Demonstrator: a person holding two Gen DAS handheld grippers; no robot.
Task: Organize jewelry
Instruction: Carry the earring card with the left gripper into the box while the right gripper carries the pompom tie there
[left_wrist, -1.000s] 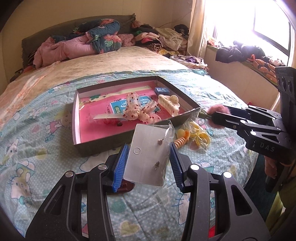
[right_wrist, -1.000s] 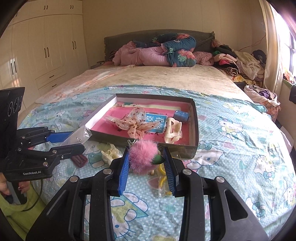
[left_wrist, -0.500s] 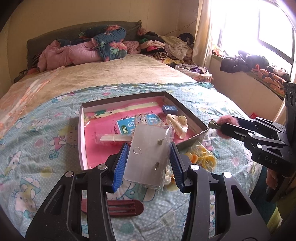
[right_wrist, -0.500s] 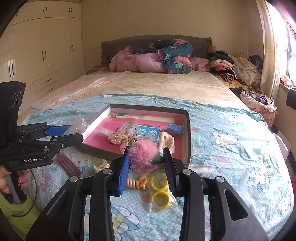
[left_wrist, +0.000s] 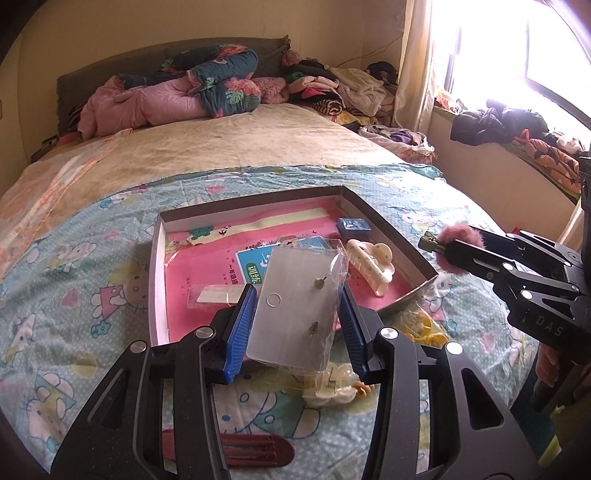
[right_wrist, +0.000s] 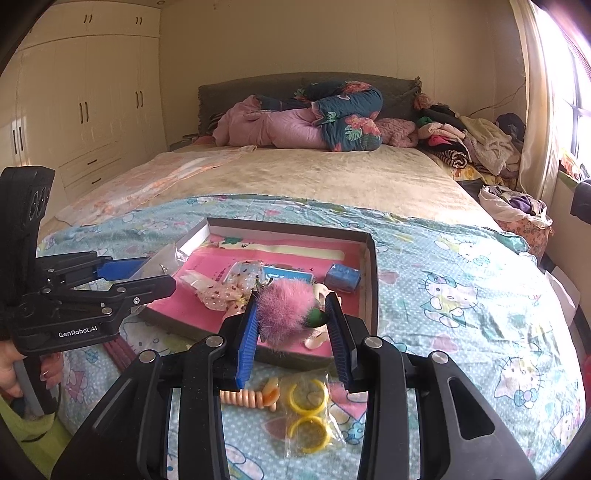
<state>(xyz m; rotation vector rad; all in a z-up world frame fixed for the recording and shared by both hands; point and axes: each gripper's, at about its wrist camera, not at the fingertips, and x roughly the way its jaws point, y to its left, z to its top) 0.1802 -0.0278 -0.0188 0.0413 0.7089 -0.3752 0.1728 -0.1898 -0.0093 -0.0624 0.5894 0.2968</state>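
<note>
Left gripper (left_wrist: 297, 317) clamped on a clear plastic packet of earrings (left_wrist: 295, 308), held over the near edge of the pink-lined box (left_wrist: 157, 280) on the cartoon-print bedspread (left_wrist: 74, 266). Inside the box: a blue card, a cream claw clip (left_wrist: 371, 264), a small blue case (left_wrist: 354, 226). Right gripper (right_wrist: 291, 325) clenched on a pink fluffy pom-pom (right_wrist: 286, 310) above the box's near wall; bagged yellow rings (right_wrist: 308, 413) lie on the bedspread below.

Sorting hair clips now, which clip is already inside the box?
The cream polka-dot claw clip, by the box's right wall. The dark red snap clip lies on the bedspread outside.
</note>
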